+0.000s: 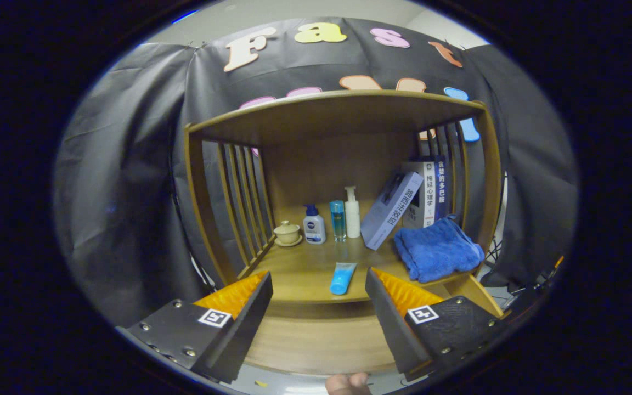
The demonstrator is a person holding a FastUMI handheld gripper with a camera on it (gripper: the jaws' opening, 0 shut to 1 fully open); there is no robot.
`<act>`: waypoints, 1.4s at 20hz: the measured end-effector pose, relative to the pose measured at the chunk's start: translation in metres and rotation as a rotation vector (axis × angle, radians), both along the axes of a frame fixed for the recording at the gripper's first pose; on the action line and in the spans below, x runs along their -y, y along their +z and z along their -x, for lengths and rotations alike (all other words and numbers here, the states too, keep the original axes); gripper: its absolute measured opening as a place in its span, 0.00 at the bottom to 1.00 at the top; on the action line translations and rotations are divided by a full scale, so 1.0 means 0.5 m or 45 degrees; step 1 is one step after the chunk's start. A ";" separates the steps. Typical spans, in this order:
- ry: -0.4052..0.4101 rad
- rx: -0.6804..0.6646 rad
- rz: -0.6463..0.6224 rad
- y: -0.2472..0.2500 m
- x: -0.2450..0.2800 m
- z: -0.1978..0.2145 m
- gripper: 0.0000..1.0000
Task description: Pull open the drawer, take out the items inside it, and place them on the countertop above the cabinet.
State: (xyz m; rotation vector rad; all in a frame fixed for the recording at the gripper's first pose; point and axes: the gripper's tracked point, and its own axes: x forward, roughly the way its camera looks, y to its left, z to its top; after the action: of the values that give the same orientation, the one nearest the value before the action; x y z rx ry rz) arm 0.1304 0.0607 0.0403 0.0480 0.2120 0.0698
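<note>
Blue tube (343, 277) lies flat on the table (305, 274) above the cabinet, near its front edge, just ahead of my tongs (317, 285). Tongs wide open, holding nothing. Blue towel (436, 249) right of it; bottles (338, 219) beyond.

Hand-held gripper (319, 285) spread wide, nothing between its fingers; blue tube (343, 277) lies just ahead on the table (305, 274), blue towel (436, 249) beyond the right finger.
</note>
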 end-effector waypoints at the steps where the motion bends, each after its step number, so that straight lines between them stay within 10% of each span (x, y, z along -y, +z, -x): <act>1: 0.002 0.010 -0.003 0.008 0.007 0.020 1.00; 18: -0.299 0.182 0.038 -0.139 0.196 0.221 1.00; 28: -0.236 0.181 0.028 -0.282 0.213 0.211 1.00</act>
State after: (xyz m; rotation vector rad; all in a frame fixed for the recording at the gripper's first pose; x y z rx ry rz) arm 0.0251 -0.0456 -0.1008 0.0406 0.0656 -0.1132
